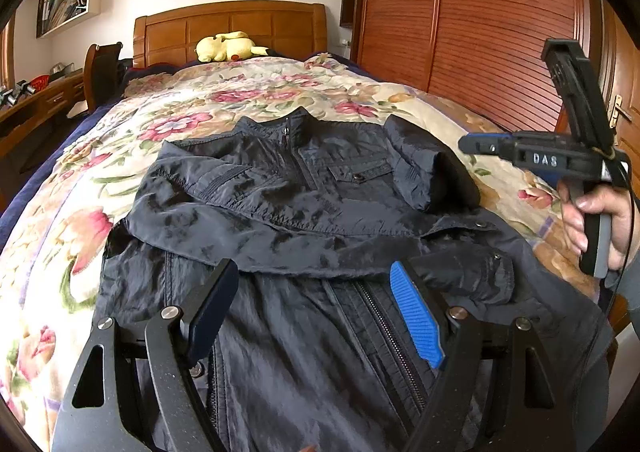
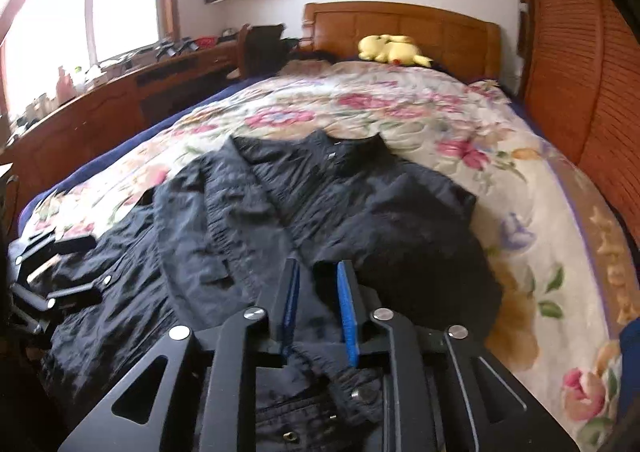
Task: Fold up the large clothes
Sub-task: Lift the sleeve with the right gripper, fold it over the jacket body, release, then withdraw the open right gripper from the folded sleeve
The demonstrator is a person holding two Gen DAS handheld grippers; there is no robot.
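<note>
A dark navy jacket lies front up on the bed, collar toward the headboard, with both sleeves folded across its chest. My left gripper hovers open over the jacket's lower front, nothing between its blue-padded fingers. The long sleeve's cuff rests just right of it. My right gripper, held by a hand, hangs above the bed's right side. In the right wrist view the right gripper stands narrowly open above the jacket, its pads gripping nothing, and the snap cuff lies beneath it.
A floral quilt covers the bed. A yellow plush toy lies by the wooden headboard. Slatted wardrobe doors run close along the right. A desk and chair stand on the left.
</note>
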